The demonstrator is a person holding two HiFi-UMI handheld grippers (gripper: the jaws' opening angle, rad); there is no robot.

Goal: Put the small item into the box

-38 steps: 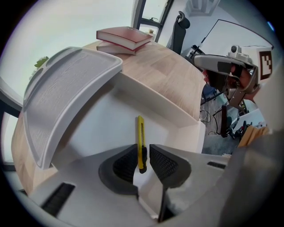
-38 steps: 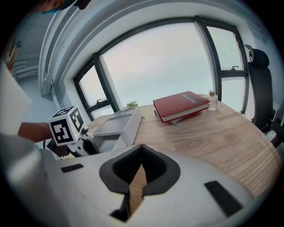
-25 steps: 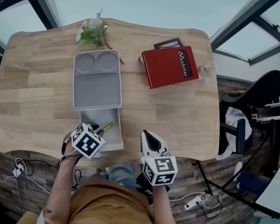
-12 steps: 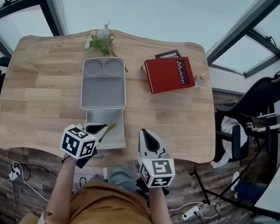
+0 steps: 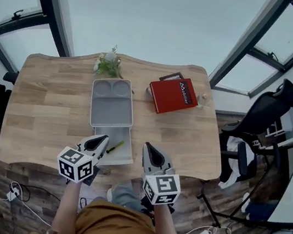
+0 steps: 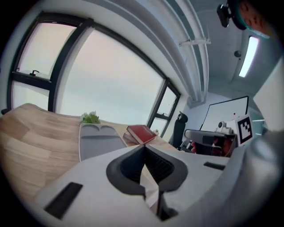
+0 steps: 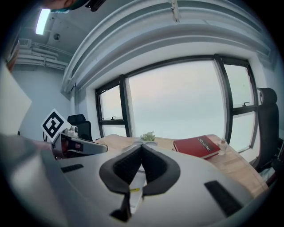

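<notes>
the left gripper (image 5: 103, 140) hangs over the near edge of the wooden table (image 5: 43, 102), held in the person's left hand. in the left gripper view its jaws meet at the tips (image 6: 144, 146) with nothing between them. just beside it, to its right, lies the grey box (image 5: 112, 105), open. its far half has two round hollows at the end toward the window. its near half reaches to the table's near edge. the small yellow-green item (image 5: 114, 147) lies slantwise inside that near half, close to the left gripper's tips but apart from them. a little green plant (image 5: 109, 66) stands at the box's far end, touching or nearly touching its rim. the right gripper (image 5: 146, 146) hovers at the table's near edge, just right of the box. in the right gripper view its jaws are pressed together (image 7: 142, 145) and hold nothing. farther back and to the right a red book (image 5: 173, 95) lies flat on a darker thing that peeks out at its far edge, with a small bottle (image 5: 204, 97) just beside its right corner. a black chair (image 5: 264, 114) stands on the floor beyond the table's right side.
</notes>
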